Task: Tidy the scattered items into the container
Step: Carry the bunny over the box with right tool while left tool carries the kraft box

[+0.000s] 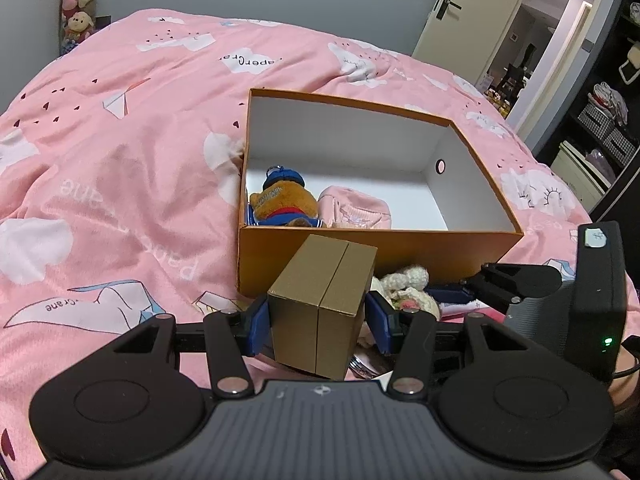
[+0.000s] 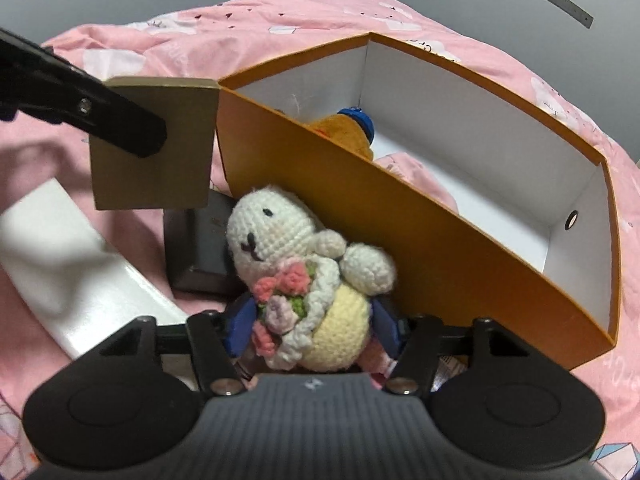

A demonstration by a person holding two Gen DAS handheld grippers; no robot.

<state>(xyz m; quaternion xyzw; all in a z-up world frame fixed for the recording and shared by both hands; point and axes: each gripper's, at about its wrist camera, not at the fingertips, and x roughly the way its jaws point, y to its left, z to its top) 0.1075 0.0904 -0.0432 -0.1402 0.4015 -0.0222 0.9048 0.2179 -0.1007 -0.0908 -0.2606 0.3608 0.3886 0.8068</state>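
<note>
An orange box (image 1: 400,248) with a white inside stands on the pink duvet (image 1: 120,160). In it lie a brown teddy with a blue cap (image 1: 286,204) and a pink soft item (image 1: 356,208). My left gripper (image 1: 320,320) is shut on a small gold carton (image 1: 316,312), held just in front of the box's near wall. My right gripper (image 2: 312,328) is shut on a white crochet bunny (image 2: 280,240) with pink flowers, pressed against the orange box (image 2: 420,256) from outside. The gold carton (image 2: 160,168) hangs at upper left in the right wrist view.
A dark grey case (image 2: 200,248) and a long white glossy object (image 2: 60,256) lie on the duvet left of the bunny. An open door (image 1: 460,20) and dark shelves (image 1: 600,120) are at the far right. Plush toys (image 1: 78,0) hang at the back left.
</note>
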